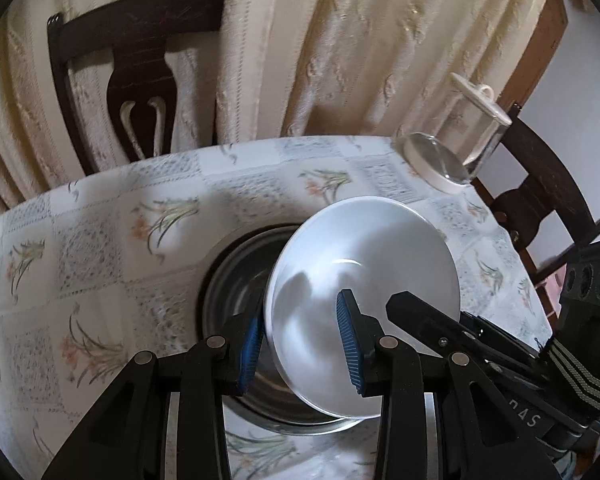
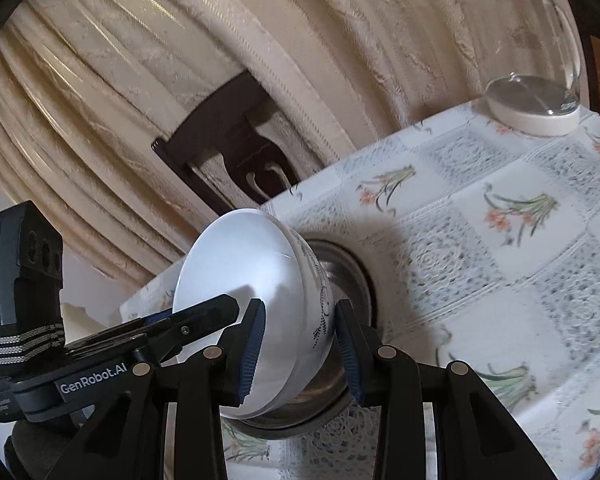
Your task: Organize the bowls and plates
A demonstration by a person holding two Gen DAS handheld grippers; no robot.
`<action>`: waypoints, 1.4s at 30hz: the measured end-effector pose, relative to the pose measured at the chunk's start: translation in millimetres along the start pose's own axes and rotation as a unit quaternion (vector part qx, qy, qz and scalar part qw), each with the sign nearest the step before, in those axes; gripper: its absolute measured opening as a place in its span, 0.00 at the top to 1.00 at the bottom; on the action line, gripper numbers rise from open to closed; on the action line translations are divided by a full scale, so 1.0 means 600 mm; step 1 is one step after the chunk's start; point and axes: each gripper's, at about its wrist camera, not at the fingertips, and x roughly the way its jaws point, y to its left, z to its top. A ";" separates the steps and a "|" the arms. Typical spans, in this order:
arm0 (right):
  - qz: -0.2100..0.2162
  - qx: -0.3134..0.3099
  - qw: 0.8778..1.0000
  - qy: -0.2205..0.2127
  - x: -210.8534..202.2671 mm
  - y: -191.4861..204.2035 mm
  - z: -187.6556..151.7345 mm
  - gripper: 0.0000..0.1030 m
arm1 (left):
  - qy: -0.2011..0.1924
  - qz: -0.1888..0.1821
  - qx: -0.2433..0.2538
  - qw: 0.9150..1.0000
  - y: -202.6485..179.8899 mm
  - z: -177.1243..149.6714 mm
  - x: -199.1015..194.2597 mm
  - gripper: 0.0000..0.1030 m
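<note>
While both grippers' fingers pinch opposite rims of the white bowl [image 1: 364, 300], it hangs tilted over a metal bowl [image 1: 236, 280] on the surface; next, lower it level inside.

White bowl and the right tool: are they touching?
Cannot tell. In the right wrist view the right tool straddles the white bowl's rim, but blur hides any contact.

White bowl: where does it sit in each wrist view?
Left wrist: white bowl lower centre-right, over the metal bowl, between the left gripper fingers.
Right wrist: white bowl lower centre-left, between the right gripper fingers.
Shared landmark: glass jar at the table's far edge.
</note>
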 end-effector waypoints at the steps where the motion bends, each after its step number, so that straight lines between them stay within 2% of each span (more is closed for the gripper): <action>1: -0.002 0.000 1.000 0.004 0.006 0.000 -0.002 0.63 | 0.001 0.000 -0.002 1.000 0.002 -0.002 0.001 0.64; 11: -0.029 -0.010 1.000 0.002 0.024 0.006 -0.005 0.61 | 0.022 0.003 -0.017 1.000 0.025 -0.019 0.034 0.64; 20: -0.021 -0.018 0.999 -0.021 0.013 0.011 -0.003 0.54 | 0.005 0.009 -0.026 1.000 0.034 -0.018 0.022 0.64; 26: -0.014 -0.024 0.997 -0.070 -0.030 0.015 0.005 0.41 | -0.014 0.003 -0.026 1.000 0.033 -0.014 0.002 0.62; 28: -0.019 -0.017 0.997 -0.075 -0.035 0.008 0.008 0.37 | -0.021 0.003 -0.027 0.999 0.033 -0.013 -0.007 0.61; 33: -0.023 0.026 0.997 -0.065 -0.034 -0.029 0.004 0.36 | -0.039 0.012 -0.032 0.999 0.038 -0.013 -0.024 0.54; 42: -0.014 0.051 0.997 -0.048 -0.029 -0.051 -0.013 0.34 | -0.031 0.014 -0.062 0.997 0.061 -0.027 -0.016 0.50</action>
